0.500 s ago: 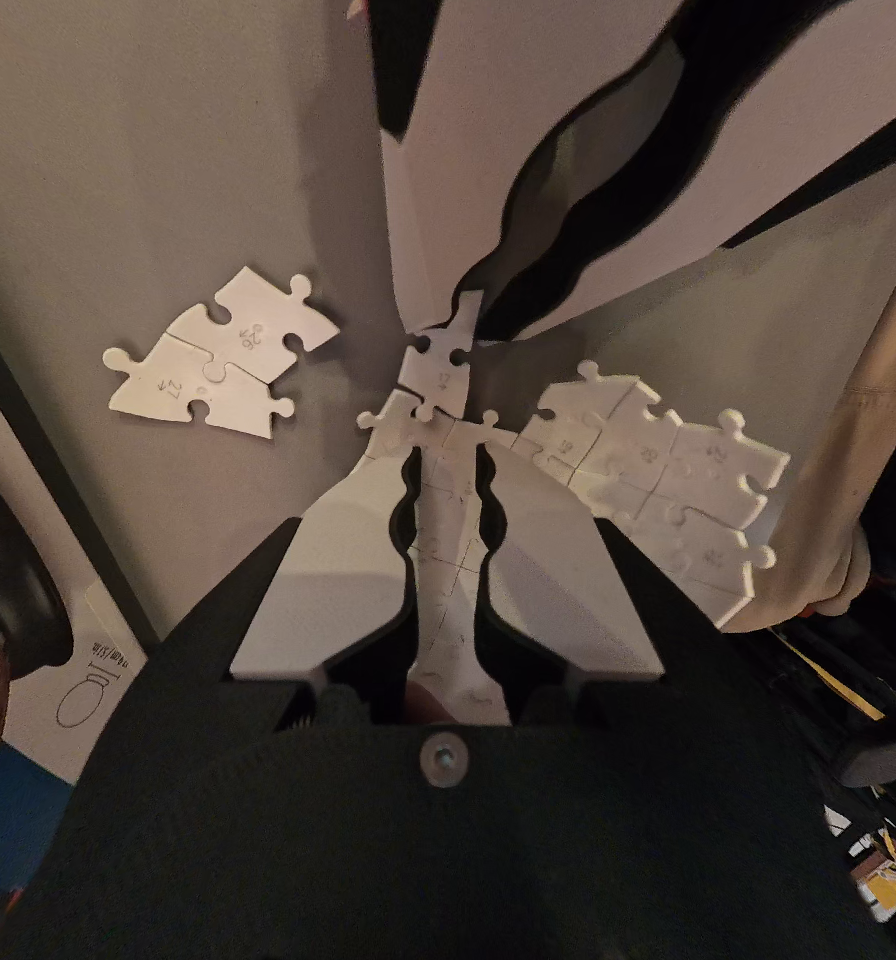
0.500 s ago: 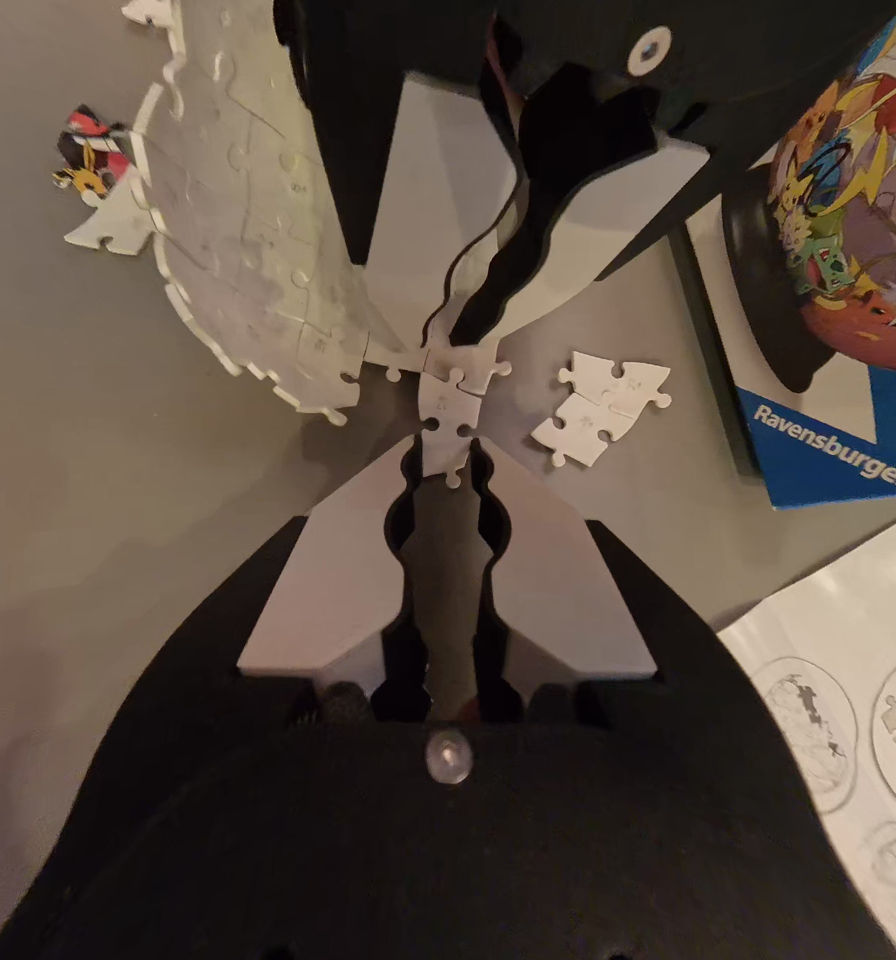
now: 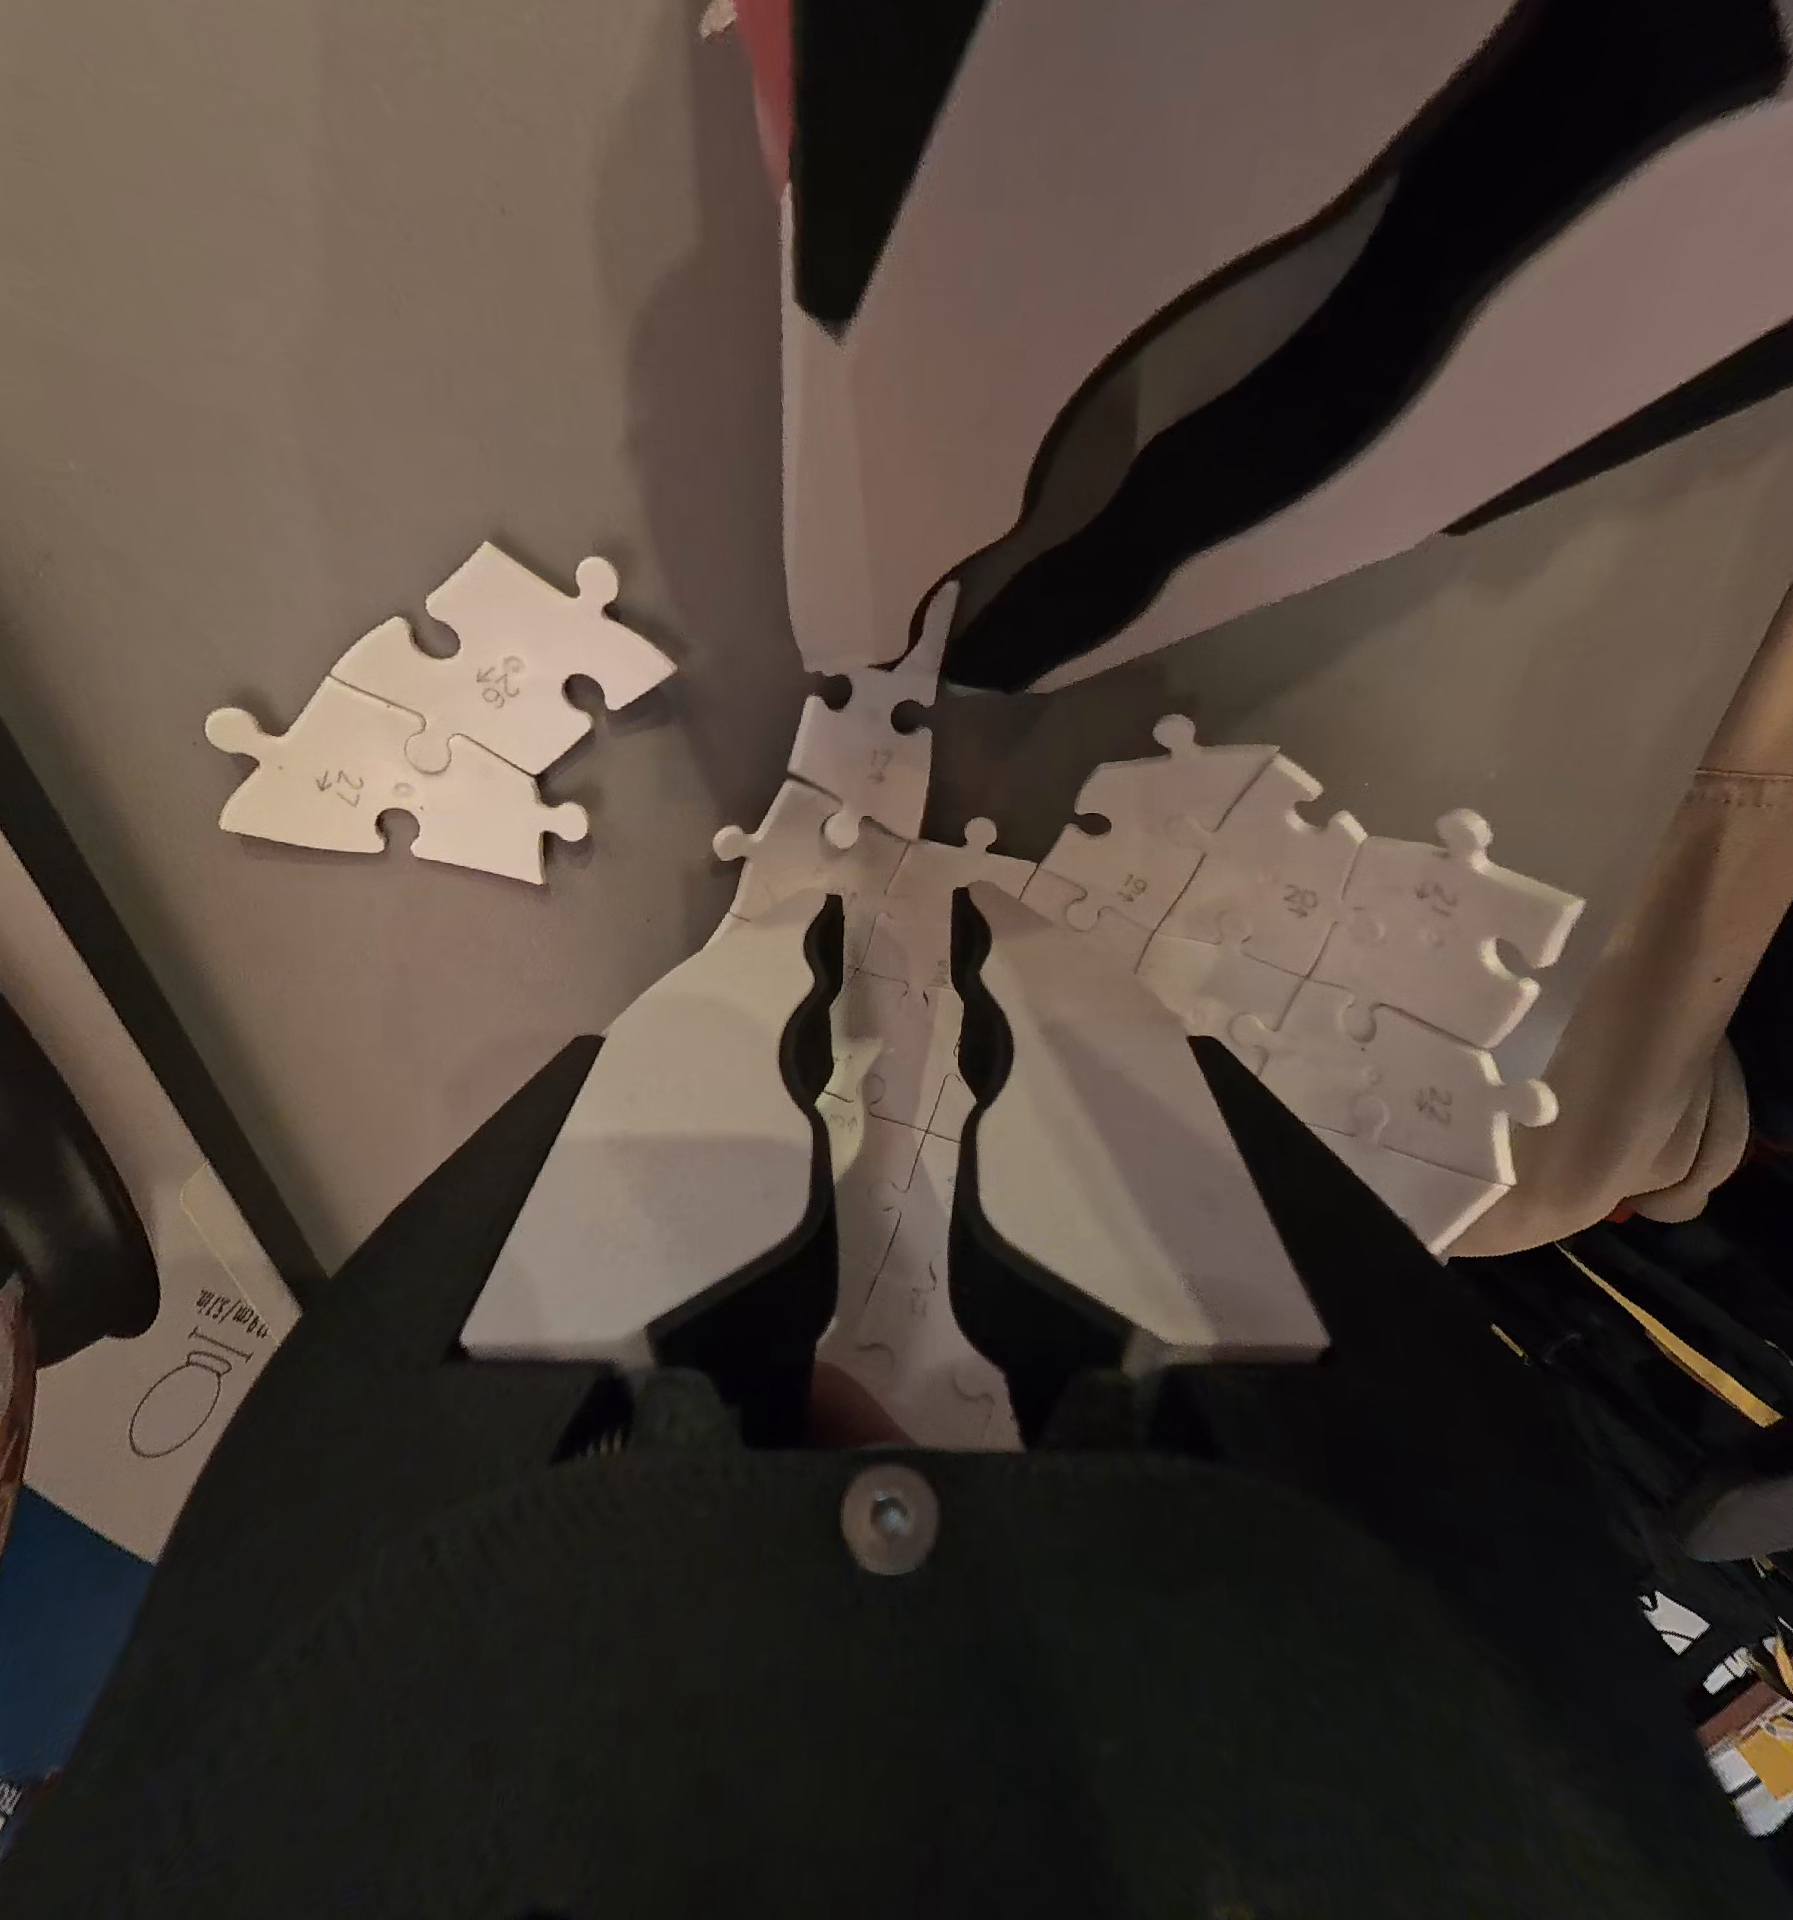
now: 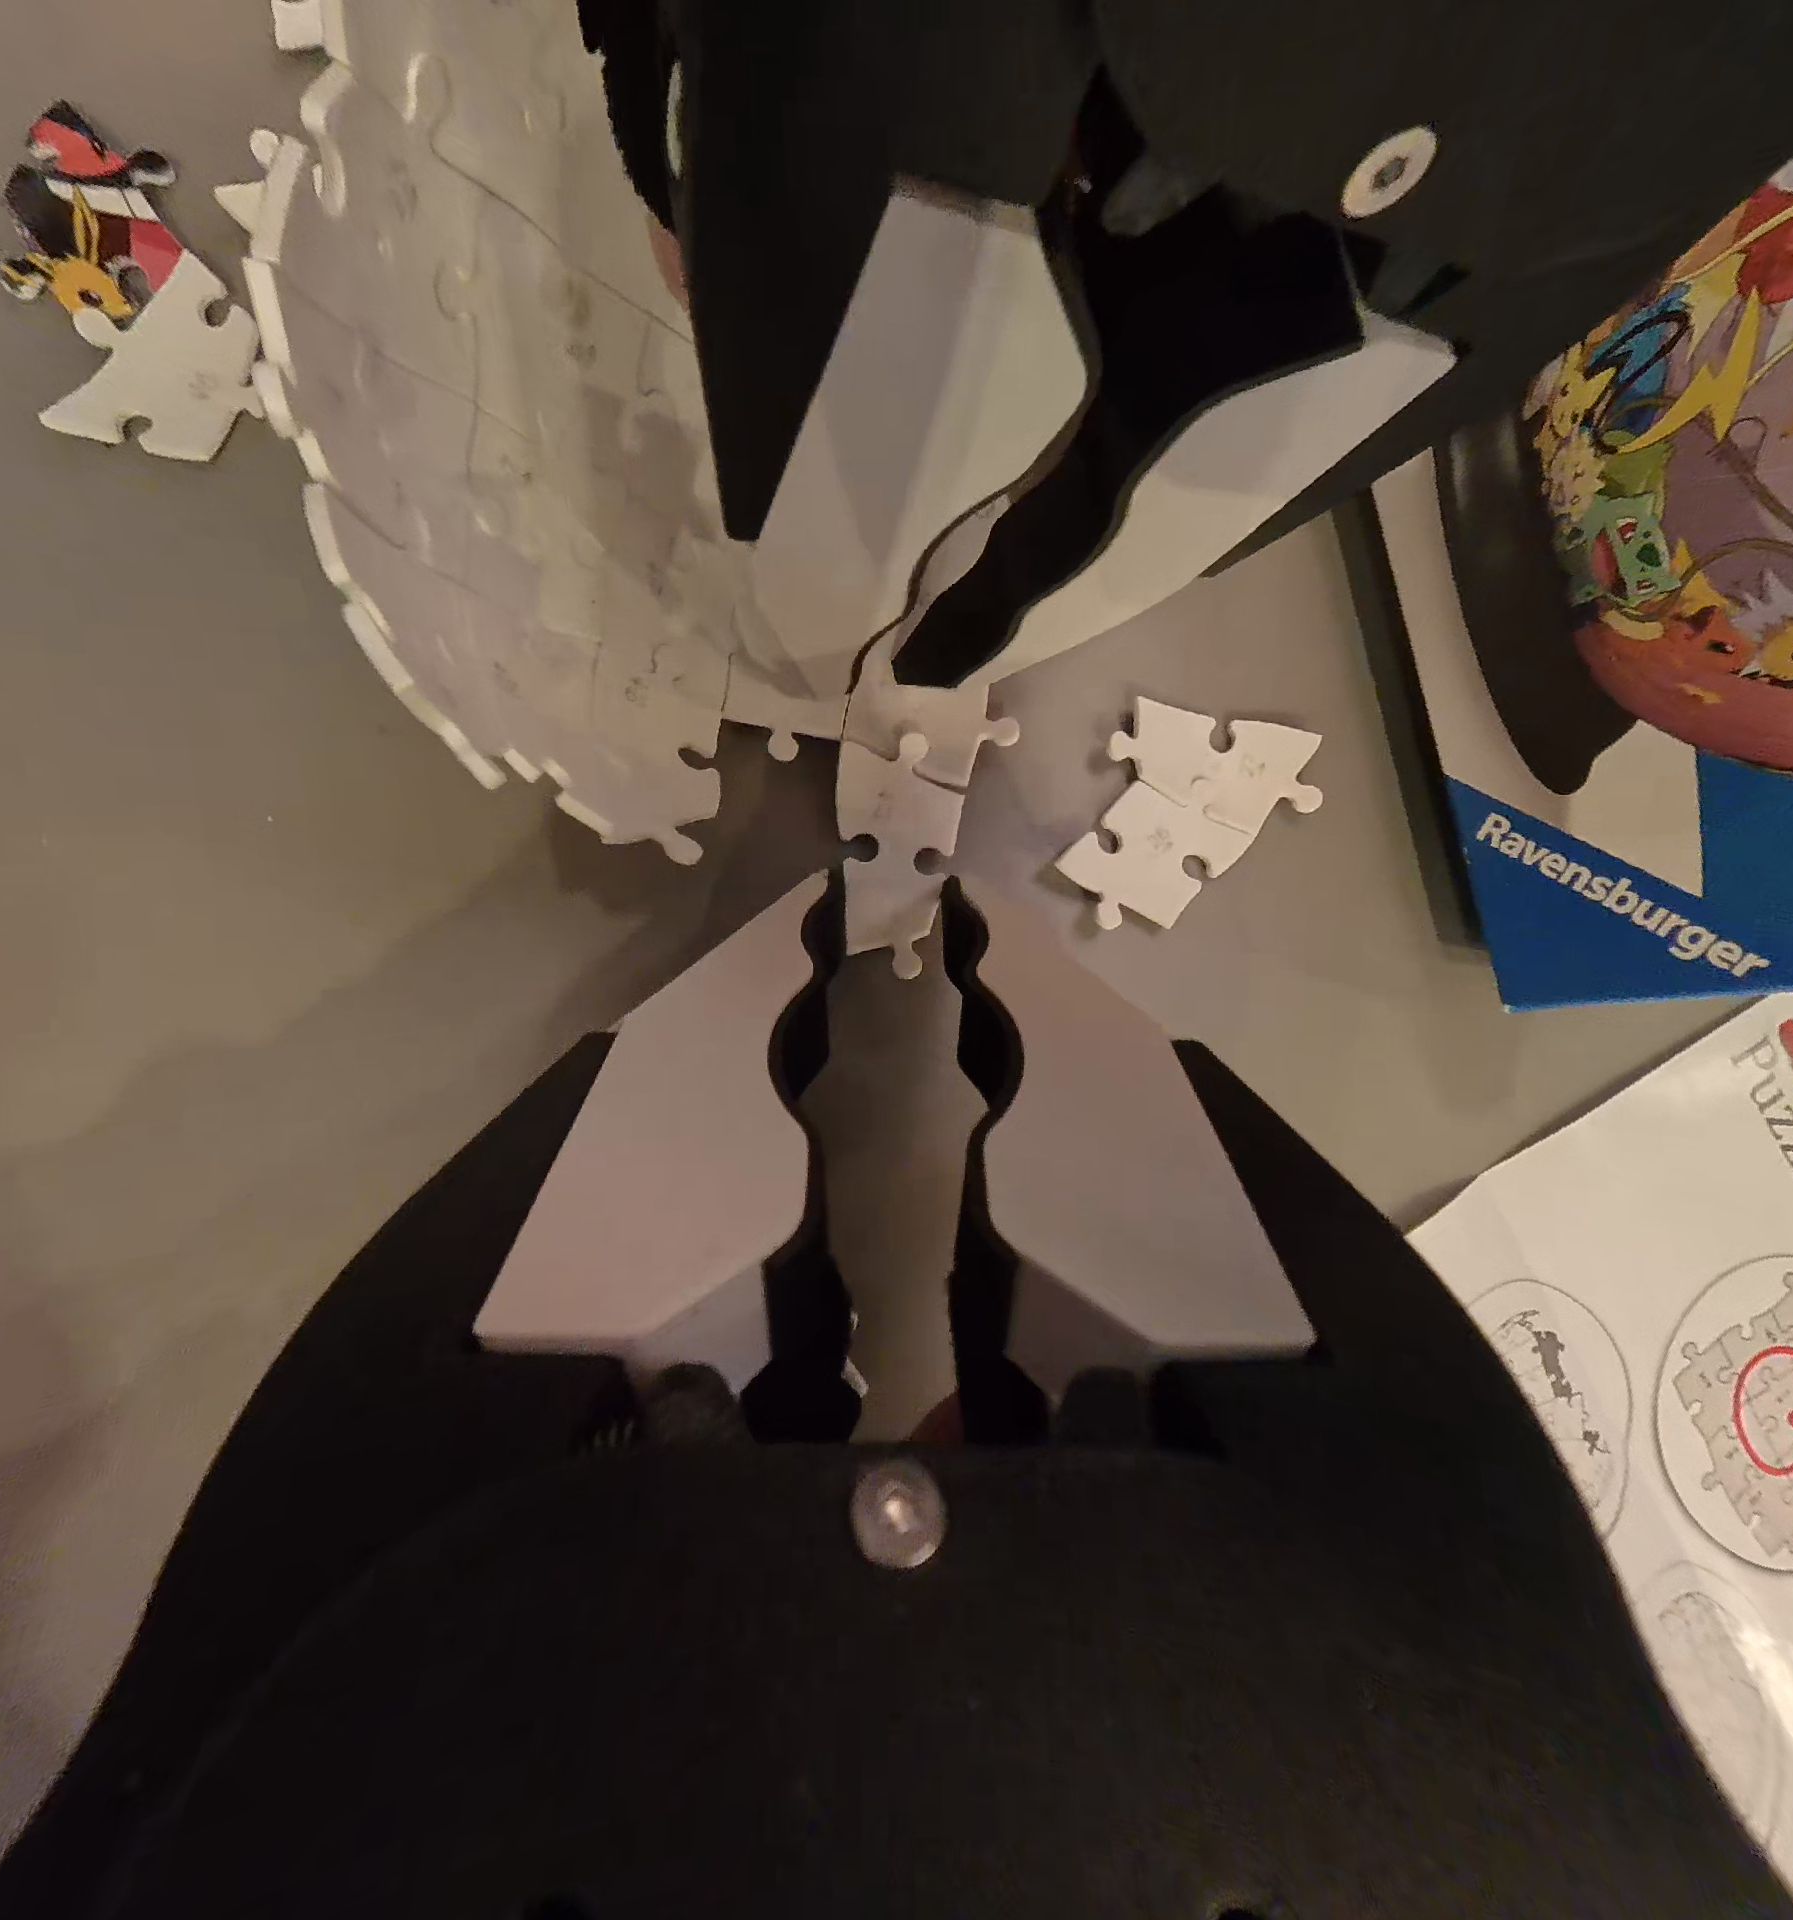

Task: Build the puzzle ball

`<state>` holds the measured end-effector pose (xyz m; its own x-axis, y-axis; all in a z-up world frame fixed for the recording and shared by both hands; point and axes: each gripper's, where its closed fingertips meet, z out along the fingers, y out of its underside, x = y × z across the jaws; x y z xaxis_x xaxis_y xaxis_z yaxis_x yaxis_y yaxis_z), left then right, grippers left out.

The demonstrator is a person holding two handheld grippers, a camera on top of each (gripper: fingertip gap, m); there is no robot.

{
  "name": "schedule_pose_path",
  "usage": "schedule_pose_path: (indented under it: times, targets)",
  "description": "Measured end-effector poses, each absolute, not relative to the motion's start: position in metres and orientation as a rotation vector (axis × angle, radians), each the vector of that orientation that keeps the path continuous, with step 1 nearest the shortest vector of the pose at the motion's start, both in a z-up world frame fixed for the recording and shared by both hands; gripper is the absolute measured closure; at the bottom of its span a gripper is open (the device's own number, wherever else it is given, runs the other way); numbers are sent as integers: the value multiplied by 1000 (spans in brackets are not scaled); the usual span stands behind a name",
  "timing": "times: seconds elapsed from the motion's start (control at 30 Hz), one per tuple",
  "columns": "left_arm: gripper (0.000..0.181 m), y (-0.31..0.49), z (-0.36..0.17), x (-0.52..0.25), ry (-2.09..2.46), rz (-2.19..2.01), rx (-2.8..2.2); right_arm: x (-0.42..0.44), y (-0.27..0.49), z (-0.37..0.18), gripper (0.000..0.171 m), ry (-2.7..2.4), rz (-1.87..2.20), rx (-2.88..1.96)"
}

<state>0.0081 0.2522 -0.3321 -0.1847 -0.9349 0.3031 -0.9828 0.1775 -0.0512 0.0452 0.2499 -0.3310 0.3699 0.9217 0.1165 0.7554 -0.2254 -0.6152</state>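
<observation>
Gripping the curved, part-built puzzle shell (image 3: 1287, 935) along its edge, the left gripper (image 3: 897, 914) has its jaws drawn narrow on the white assembled section, which runs back between its fingers and fans out to the right of them. Facing it from above in the left wrist view, the right gripper (image 4: 892, 914) pinches a single white puzzle piece (image 4: 897, 821) by its near end; the piece's far knob sits at the shell's rim, meeting the edge pieces held by the left gripper. Whether that knob is fully seated in its socket is hard to judge, since the two sets of fingertips crowd the joint from both sides.

On the grey table (image 4: 248, 1039), a joined pair of white pieces (image 4: 1188, 805) lies just right of the joint in the right wrist view, apart from the shell. A further white piece and a colourful printed piece (image 4: 92, 239) lie beside the shell's far edge. The puzzle box (image 4: 1650, 904) with its blue corner sits to the right, and an instruction sheet (image 4: 1702, 1403) with round diagrams lies nearer the camera. A beige sleeve (image 3: 1702, 883) shows at the right edge of the left wrist view, behind the shell.
</observation>
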Motion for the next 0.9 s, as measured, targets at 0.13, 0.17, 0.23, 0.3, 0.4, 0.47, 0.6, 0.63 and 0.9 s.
schedule_pose_path:
  times: [0.13,0.17,0.23,0.3,0.4,0.47,0.6,0.63,0.9]
  targets:
    - [162,252,-332,8,-2245,342,1858,45,249,-331,154,-1444,367,-2045]
    - [162,252,-332,8,-2245,340,1857,45,249,-332,153,-1448,369,-2047]
    - [162,252,-332,9,-2244,341,1856,44,249,-332,152,-1445,364,-2043]
    - [162,252,-332,9,-2243,343,1857,45,251,-331,149,-1440,357,-2043]
    - [162,252,-332,9,-2241,343,1854,43,249,-324,149,-1437,393,-2001]
    - [162,252,-332,9,-2241,342,1851,37,247,-319,153,-1442,424,-1945]
    - [162,251,-332,10,-2241,338,1844,31,251,-326,165,-1452,401,-1925]
    - [162,251,-332,10,-2241,336,1842,29,252,-329,166,-1452,405,-1929]
    - [162,251,-332,10,-2242,335,1837,26,259,-329,171,-1427,418,-1933]
